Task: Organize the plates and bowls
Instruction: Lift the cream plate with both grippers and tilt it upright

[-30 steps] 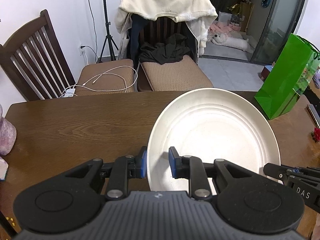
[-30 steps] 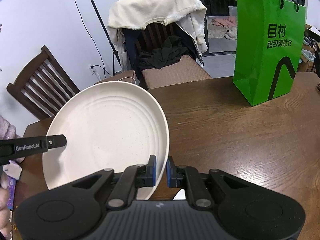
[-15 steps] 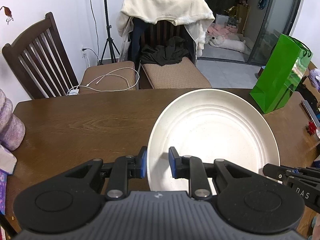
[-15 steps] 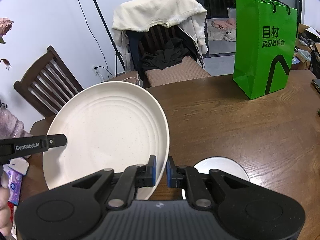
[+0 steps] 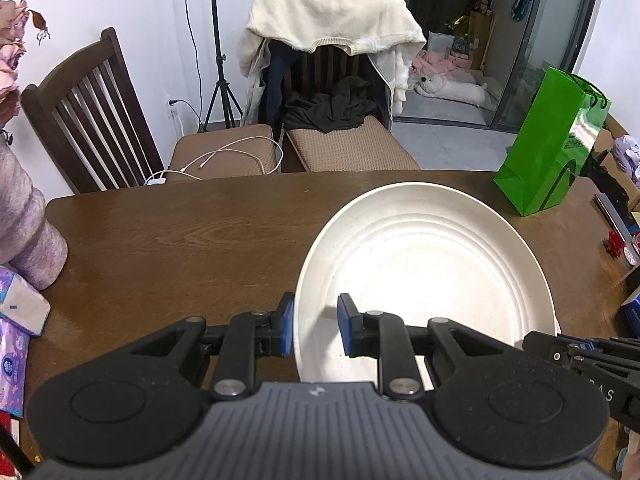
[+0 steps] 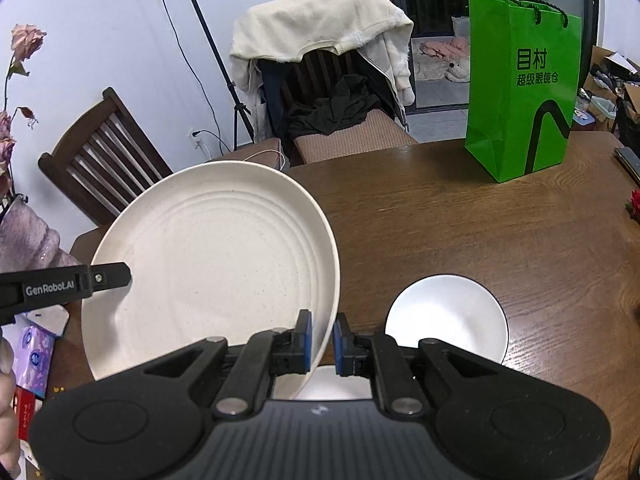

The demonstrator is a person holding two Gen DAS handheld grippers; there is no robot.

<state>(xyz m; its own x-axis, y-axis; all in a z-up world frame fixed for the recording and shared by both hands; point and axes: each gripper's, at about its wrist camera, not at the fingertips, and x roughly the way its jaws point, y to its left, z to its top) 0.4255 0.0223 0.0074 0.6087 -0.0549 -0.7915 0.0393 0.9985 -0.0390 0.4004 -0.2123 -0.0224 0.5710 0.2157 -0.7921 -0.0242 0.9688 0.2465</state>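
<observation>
Where wood grain runs, the brown table (image 5: 200,240) spans both views. Plate (image 5: 424,276), round, cream, speckled, ringed: raised off the table, rim pinched by left gripper (image 5: 314,330) and right gripper (image 6: 320,346) at opposite edges. Bowl (image 6: 446,318), smooth white, on the table: right view only.

Cream plate (image 5: 424,264), large, round, faintly speckled, concentric ridges stepping down to a flat centre. Raised off the tabletop (image 5: 180,240), tilted, face up, gripped at opposite rim edges. Second dish: small white bowl (image 6: 448,316), round, glossy, sitting upright on the tabletop below and to the right of the plate, partly hidden.
</observation>
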